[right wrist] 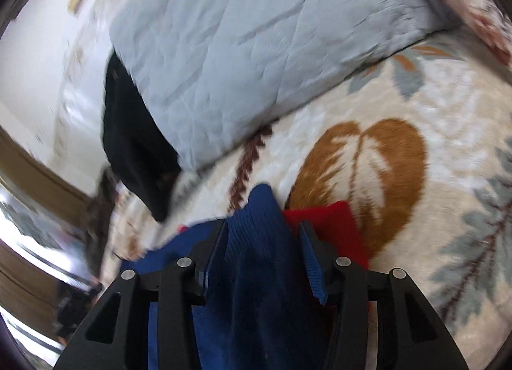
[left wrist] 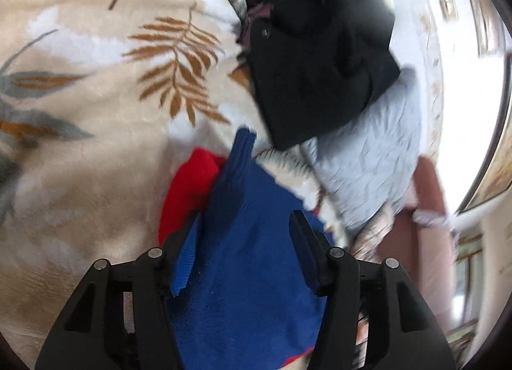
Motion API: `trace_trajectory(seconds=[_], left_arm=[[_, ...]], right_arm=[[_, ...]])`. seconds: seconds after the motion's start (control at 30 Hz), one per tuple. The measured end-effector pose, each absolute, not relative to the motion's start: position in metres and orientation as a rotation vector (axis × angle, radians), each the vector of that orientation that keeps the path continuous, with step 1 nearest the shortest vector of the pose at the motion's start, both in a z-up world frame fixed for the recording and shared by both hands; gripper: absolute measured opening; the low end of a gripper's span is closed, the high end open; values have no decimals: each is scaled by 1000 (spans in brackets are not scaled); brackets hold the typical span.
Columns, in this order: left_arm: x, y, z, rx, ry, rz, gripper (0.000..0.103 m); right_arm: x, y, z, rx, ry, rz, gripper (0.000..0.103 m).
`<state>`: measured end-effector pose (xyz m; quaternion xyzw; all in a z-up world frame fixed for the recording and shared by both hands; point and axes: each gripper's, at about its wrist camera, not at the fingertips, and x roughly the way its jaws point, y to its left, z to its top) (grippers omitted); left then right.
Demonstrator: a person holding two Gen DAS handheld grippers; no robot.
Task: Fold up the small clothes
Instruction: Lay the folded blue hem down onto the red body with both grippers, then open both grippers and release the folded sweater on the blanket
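Observation:
A small blue knit garment with red parts (left wrist: 246, 261) lies on a leaf-patterned blanket (left wrist: 80, 146). My left gripper (left wrist: 244, 235) has its jaws wide apart; a ribbed blue cuff (left wrist: 238, 158) and blue cloth run between the fingers without being pinched. In the right wrist view my right gripper (right wrist: 262, 242) also stands with jaws apart around a ribbed blue fold (right wrist: 262, 219) of the same garment. A red panel (right wrist: 329, 226) shows beside its right finger. Both views are motion-blurred.
A black garment (left wrist: 320, 59) lies beyond the blue one, partly on a pale blue quilted cover (left wrist: 371, 158). The quilt (right wrist: 256, 50) fills the far part of the right wrist view, the black garment (right wrist: 134, 146) at its left edge. A white wall lies behind.

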<state>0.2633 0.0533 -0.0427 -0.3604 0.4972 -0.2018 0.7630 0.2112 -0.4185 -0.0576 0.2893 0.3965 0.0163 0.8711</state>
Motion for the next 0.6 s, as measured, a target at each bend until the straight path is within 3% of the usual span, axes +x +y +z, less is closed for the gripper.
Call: trace_trajectory(seconds=[0.03, 0.13, 0.27, 0.37, 0.5, 0.6], left_arm=[[262, 49, -43, -754, 1082, -434, 54], [261, 36, -41, -630, 1071, -406, 54], [260, 22, -41, -492, 1053, -363, 51], [256, 22, -38, -475, 1053, -345, 51], [242, 31, -27, -500, 1061, -329, 51], [216, 31, -13, -492, 1036, -329, 53]], right_arm=[[214, -412, -54, 542, 832, 22, 7], [199, -420, -39, 519, 716, -23, 6], [197, -460, -75, 694, 802, -147, 3], [185, -463, -66, 720, 743, -157, 12], [163, -460, -42, 757, 656, -64, 13], [148, -444, -37, 747, 640, 16, 29]])
